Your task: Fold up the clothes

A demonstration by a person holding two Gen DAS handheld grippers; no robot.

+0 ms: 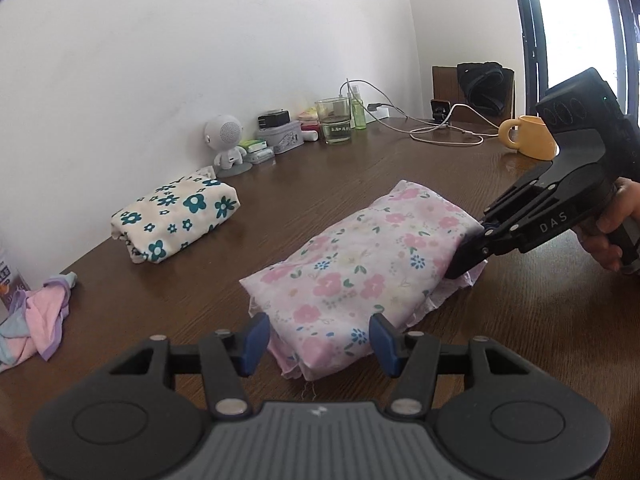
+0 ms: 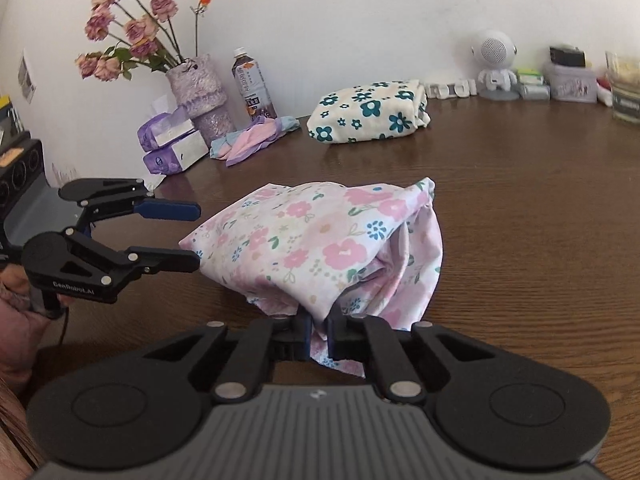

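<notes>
Left wrist view: my left tongs [image 1: 316, 338] stand wide apart, blue pads on either side of the near end of the pink floral garment [image 1: 360, 264], gripping nothing. The garment lies folded into a thick bundle in the middle of the brown wooden table [image 1: 520, 340]. My right tongs [image 1: 466, 262] come in from the right, jaws pressed together on the bundle's far-right edge; a hand [image 1: 612, 236] holds the grip.

Right wrist view: the right tongs [image 2: 319, 340] pinch a hanging flap of the pink floral garment [image 2: 304, 240] between the pads, with the cloth bunched up just ahead of them. The left tongs [image 2: 198, 236] sit at the left, fingers parted, tips just at the garment's left edge; I cannot tell if they touch it.

Further back on the table: a folded cream cloth with teal flowers [image 2: 368, 112], well apart from the pink one; a crumpled pink and lilac garment [image 2: 252, 138] near the wall; a vase of dried roses [image 2: 200, 96], a drink bottle [image 2: 252, 88], tissue packs [image 2: 172, 144], and a small white robot-shaped speaker [image 2: 494, 64]. A yellow mug [image 1: 528, 136] stands at the far right of the left wrist view.
</notes>
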